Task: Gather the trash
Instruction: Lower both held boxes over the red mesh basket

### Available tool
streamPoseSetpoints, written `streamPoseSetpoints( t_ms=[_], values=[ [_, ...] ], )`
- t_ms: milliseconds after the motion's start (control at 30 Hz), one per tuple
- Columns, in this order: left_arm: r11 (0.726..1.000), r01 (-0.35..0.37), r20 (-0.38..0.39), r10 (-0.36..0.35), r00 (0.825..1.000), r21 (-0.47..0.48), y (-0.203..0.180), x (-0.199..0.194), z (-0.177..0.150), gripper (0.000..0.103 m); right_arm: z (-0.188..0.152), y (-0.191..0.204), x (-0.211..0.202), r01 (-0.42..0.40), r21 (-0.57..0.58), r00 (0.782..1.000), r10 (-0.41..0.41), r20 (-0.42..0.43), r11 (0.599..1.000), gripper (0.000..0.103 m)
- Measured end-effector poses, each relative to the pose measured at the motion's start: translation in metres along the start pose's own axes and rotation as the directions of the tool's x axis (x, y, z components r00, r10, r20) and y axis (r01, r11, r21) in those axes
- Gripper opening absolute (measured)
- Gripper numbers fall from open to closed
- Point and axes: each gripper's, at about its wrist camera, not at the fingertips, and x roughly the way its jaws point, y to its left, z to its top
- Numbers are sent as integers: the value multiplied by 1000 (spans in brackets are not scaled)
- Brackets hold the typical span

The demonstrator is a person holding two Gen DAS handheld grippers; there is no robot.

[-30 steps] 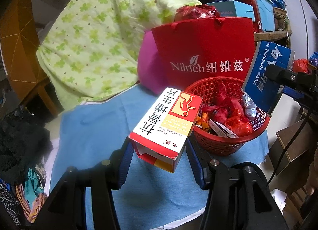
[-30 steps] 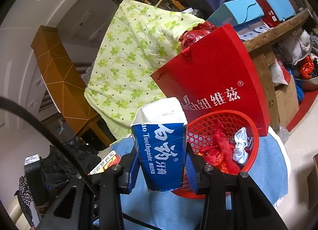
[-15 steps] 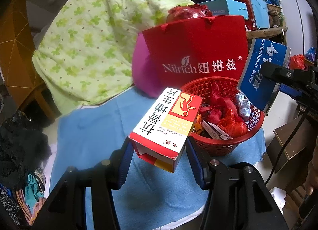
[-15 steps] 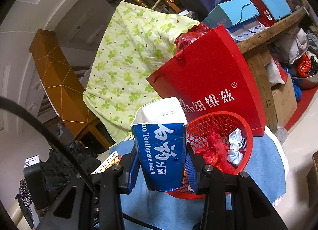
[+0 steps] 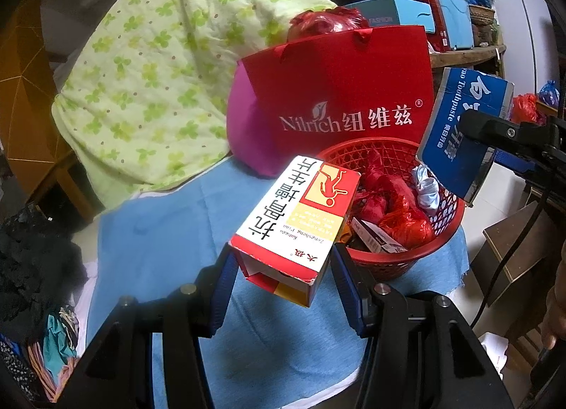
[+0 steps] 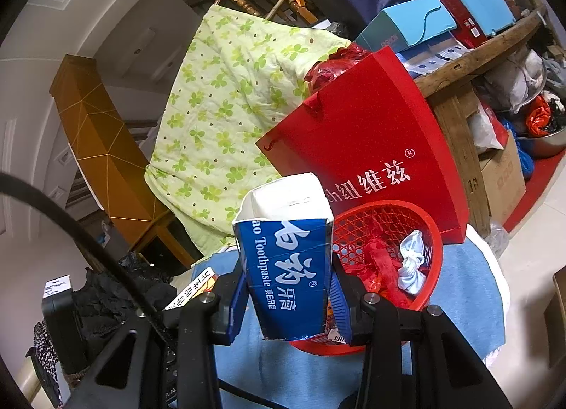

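The left claw (image 5: pixel 281 281) pinches a red and white box (image 5: pixel 295 221), its long axis pointing at the red basket (image 5: pixel 449 228) just ahead. The right claw (image 6: pixel 288 297) pinches a blue toothpaste box (image 6: pixel 286 267), upright over the basket's near rim, likely nearer to dropping.

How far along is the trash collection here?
Done: red wrappers and a white mask lie in the basket. In hand: left gripper holds a medicine box, right gripper a toothpaste box. Left: dropping both in.
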Motion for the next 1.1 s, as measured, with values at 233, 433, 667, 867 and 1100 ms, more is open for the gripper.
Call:
streamPoseSetpoints(
  t_ms=[233,433,667,867,1100],
  values=[
    [1000,7,11,-7,1000,8,-1,1,3,55,1,1,-1,2,-4,1000,-2,4,1000,44],
    [1000,22,20,-22,1000,16,-1,0,4,55,2,1,-2,8,-5,1000,-8,9,1000,44],
    [999,34,25,-34,999,13,-1,3,8,55,3,3,-4,17,-5,1000,-17,17,1000,44],
    [999,47,33,-48,998,17,-3,5,10,55,3,2,-4,21,-6,1000,-21,22,1000,44],
    [998,65,36,-65,997,13,-3,6,11,55,4,3,-6,28,-13,999,-28,28,1000,44]
  ],
)
